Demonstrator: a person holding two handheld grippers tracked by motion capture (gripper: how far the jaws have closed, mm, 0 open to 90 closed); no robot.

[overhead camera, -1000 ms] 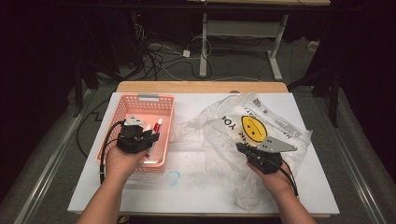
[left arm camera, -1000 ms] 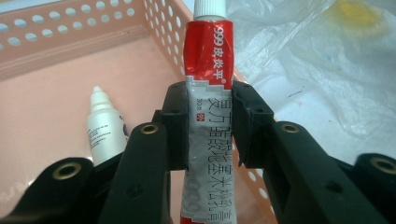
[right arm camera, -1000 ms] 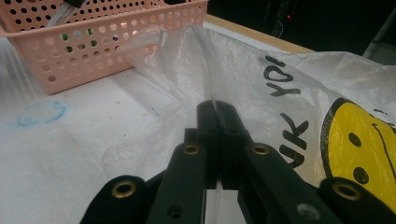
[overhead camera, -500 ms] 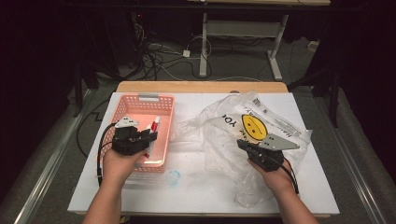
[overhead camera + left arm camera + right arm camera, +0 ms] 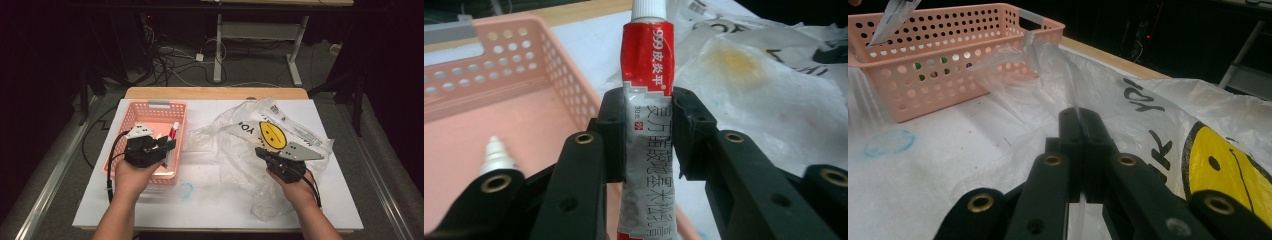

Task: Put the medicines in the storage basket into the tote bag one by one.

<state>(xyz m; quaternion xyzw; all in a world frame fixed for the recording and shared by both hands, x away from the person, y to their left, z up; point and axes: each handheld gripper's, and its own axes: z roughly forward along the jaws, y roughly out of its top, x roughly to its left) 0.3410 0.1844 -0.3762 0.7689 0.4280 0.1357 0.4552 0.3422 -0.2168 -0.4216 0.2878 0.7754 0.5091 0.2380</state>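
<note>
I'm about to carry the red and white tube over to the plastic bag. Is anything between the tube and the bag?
Nothing visible blocks it. The left gripper holds the tube raised over the pink basket, by its right wall. Bare white table lies between basket and plastic bag, whose edge the right gripper pinches.

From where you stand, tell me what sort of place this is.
Probably a lab or workshop set up for recording. A white table stands in a dark room, loose cables trail on the floor behind it, and a metal desk frame stands beyond.
</note>
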